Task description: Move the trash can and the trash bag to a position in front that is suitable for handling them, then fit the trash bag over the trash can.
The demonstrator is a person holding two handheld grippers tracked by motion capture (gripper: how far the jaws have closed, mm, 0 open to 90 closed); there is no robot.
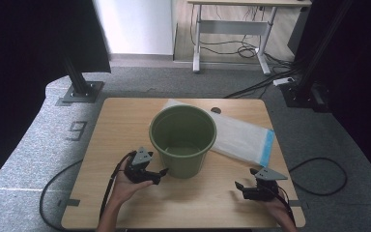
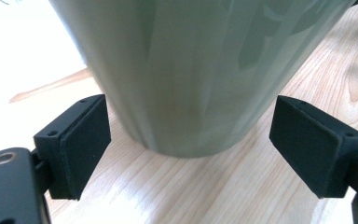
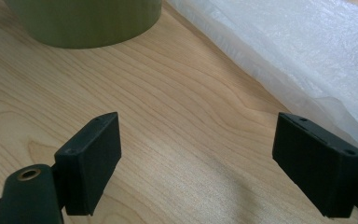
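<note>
The left gripper's (image 2: 189, 140) black padded fingers (image 2: 81, 144) are spread wide, released. The round olive-green plastic bucket (image 2: 191, 70) is seen just beyond them, its base untouched. The right gripper (image 3: 198, 163) is likewise held open over the light wooden table (image 3: 168, 116).

Bucket (image 2: 191, 70) rim beyond frame edge

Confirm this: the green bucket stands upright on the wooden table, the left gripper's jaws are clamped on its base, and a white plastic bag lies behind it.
Wrong on the clamp. In the left gripper view the left gripper stands open, its pads apart from the green bucket. The rest holds: upright on the wooden table, white plastic bag behind.
</note>
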